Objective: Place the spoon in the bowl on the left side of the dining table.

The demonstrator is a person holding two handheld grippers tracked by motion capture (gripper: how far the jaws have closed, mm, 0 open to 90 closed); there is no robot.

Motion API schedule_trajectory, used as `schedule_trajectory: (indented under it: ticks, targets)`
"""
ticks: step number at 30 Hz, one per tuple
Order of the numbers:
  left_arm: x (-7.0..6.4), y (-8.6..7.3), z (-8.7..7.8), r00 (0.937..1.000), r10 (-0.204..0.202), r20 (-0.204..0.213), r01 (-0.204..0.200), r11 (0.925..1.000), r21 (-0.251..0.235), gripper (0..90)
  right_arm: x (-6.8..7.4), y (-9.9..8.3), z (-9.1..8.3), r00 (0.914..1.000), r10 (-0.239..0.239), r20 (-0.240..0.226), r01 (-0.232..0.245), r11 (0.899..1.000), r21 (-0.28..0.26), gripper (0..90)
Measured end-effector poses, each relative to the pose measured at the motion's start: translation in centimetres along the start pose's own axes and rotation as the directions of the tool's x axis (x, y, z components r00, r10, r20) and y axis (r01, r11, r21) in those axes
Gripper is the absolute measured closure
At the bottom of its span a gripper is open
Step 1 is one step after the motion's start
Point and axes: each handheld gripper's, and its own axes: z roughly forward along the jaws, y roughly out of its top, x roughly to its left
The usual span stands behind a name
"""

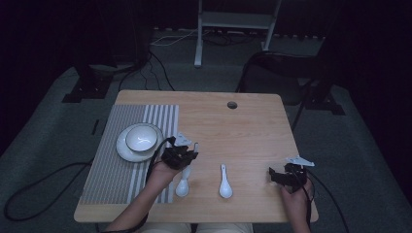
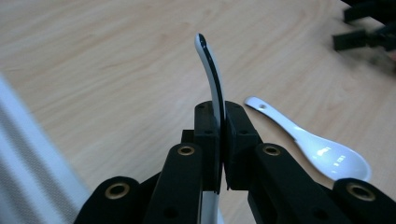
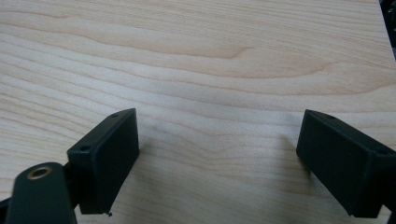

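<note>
1. A white ceramic soup spoon [image 2: 211,74] is pinched by its handle between the jaws of the left gripper [image 2: 223,140]; in the left gripper view the handle curves up past the pads, its edge showing dark. In the high view its bowl [image 1: 182,187] sits near the front of the wooden table [image 1: 243,131], just right of the placemat; whether it touches the wood I cannot tell.
2. No brand, label or writing can be read on anything.
3. A second white soup spoon [image 1: 225,183] lies flat on the table between the two grippers, handle pointing away from the person, apart from the held spoon.
4. A grey striped placemat [image 1: 116,170] covers the table's left part; on it stands a white plate [image 1: 127,151] with a white bowl [image 1: 141,138] in it, just left of the left gripper.
5. A round cable hole [image 1: 232,105] sits near the table's far edge.
6. The left hand [image 1: 163,174] reaches in from the bottom, holding its gripper [image 1: 180,155] angled forward over the placemat's right edge.
7. The right gripper [image 1: 286,175] is near the table's front right corner, its jaws spread wide over bare wood and holding nothing; the right hand [image 1: 295,194] grips it from behind.
</note>
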Motion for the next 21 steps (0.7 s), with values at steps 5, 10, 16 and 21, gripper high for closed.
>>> schedule_trajectory:
  ticks: [5,10,16,21]
  targets:
    - [1.8,-0.2,-1.2,0.9992,-0.034,-0.023,0.033,0.9991,-0.028,85.4,0.0,0.0,0.0,1.0,0.001,0.0,-0.001,1.0,0.0,12.4]
    - [2.7,-0.2,-2.1,0.9981,-0.045,-0.041,0.044,0.9981,-0.043,85.4,0.0,0.0,0.0,1.0,0.0,0.0,0.0,1.0,0.0,12.4]
    - [4.2,-0.1,-3.6,0.9957,-0.061,-0.069,0.056,0.9957,-0.073,85.4,0.0,0.0,0.0,1.0,0.002,0.0,-0.002,1.0,0.0,12.4]
    - [6.4,0.0,-5.5,0.9901,-0.093,-0.105,0.081,0.9903,-0.113,85.4,0.0,0.0,0.0,1.0,0.002,0.0,-0.002,1.0,0.0,12.4]
